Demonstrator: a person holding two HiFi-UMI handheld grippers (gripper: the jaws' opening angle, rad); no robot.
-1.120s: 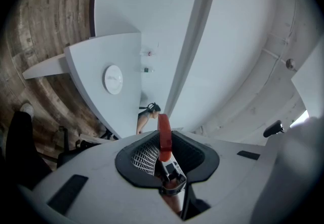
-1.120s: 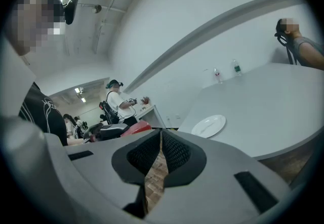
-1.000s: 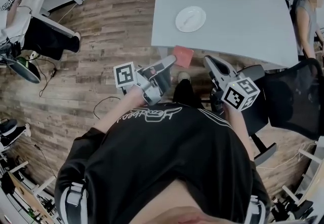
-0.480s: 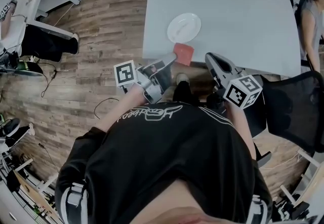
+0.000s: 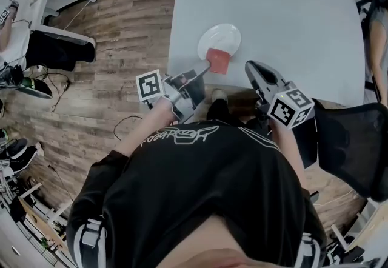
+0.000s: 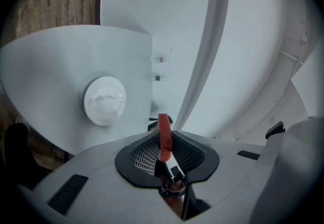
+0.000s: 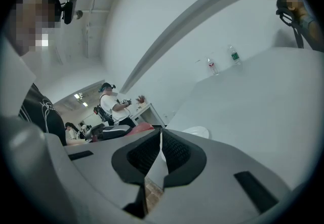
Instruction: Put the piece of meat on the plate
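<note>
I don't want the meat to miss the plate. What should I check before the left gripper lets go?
1. Grip secure: ok; the left gripper is shut on the piece of meat.
2. Plate free: ok; the plate is bare.
3. Meat over the plate's middle: not ok; the head view shows it at the near rim, and the left gripper view shows the plate off to one side.
4. Height above the plate: cannot tell.
5. Right gripper out of the way: ok; shut, empty, apart from the plate.
</note>
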